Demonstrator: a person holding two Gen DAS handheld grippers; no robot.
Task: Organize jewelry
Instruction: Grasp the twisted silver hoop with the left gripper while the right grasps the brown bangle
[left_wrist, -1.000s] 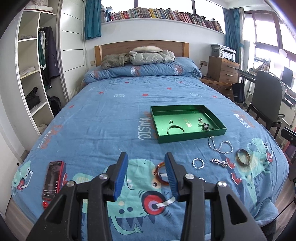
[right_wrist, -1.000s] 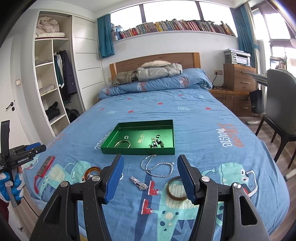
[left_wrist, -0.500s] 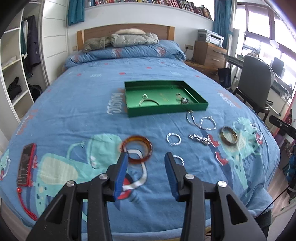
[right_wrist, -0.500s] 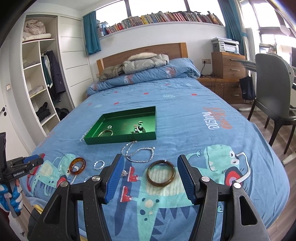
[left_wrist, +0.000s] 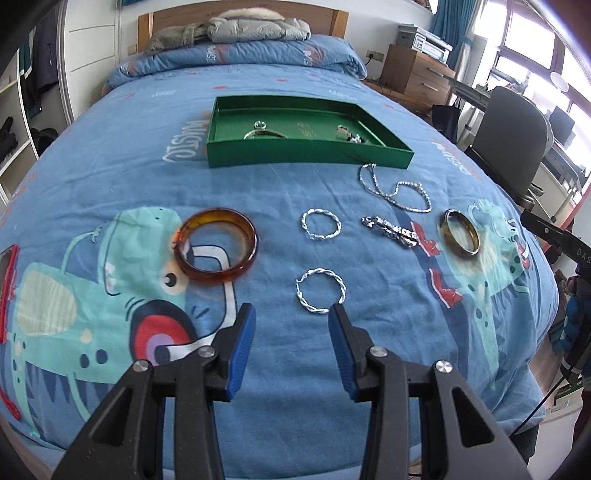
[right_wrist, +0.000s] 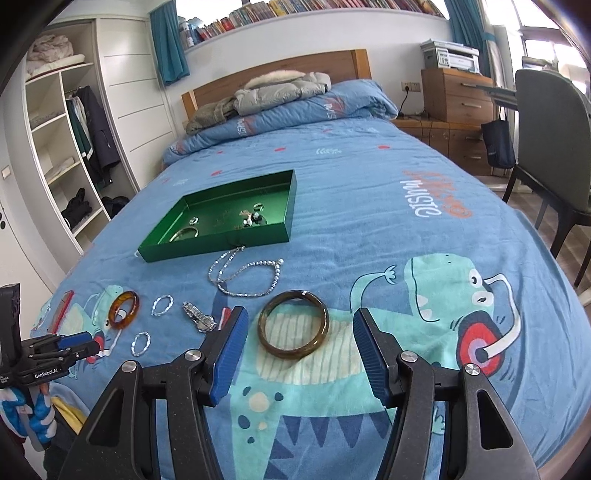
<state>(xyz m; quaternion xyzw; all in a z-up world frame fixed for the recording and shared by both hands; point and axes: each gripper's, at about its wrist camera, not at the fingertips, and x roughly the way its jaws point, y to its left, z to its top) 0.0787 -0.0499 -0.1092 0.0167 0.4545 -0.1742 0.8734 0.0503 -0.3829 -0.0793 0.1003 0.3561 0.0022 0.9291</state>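
Note:
A green tray (left_wrist: 306, 157) with a few small pieces inside sits on the blue bedspread; it also shows in the right wrist view (right_wrist: 214, 243). In front of it lie a silver chain (left_wrist: 395, 188), a silver clasp piece (left_wrist: 391, 230), two twisted silver rings (left_wrist: 320, 225) (left_wrist: 320, 291), an amber bangle (left_wrist: 216, 250) and a dark olive bangle (right_wrist: 293, 324). My left gripper (left_wrist: 291, 314) is open and empty, just short of the nearer silver ring. My right gripper (right_wrist: 297, 317) is open and empty, its fingers on either side of the olive bangle.
A red phone (left_wrist: 5, 273) lies at the bed's left edge. Pillows and a jacket (left_wrist: 255, 26) are at the headboard. A chair (right_wrist: 546, 147) and a wooden dresser (right_wrist: 458, 92) stand right of the bed; open shelves (right_wrist: 62, 147) stand left.
Both grippers have moved forward and down toward the bedspread. The left one has come close to the nearer silver ring; the right one has come around the olive bangle. Both stay open.

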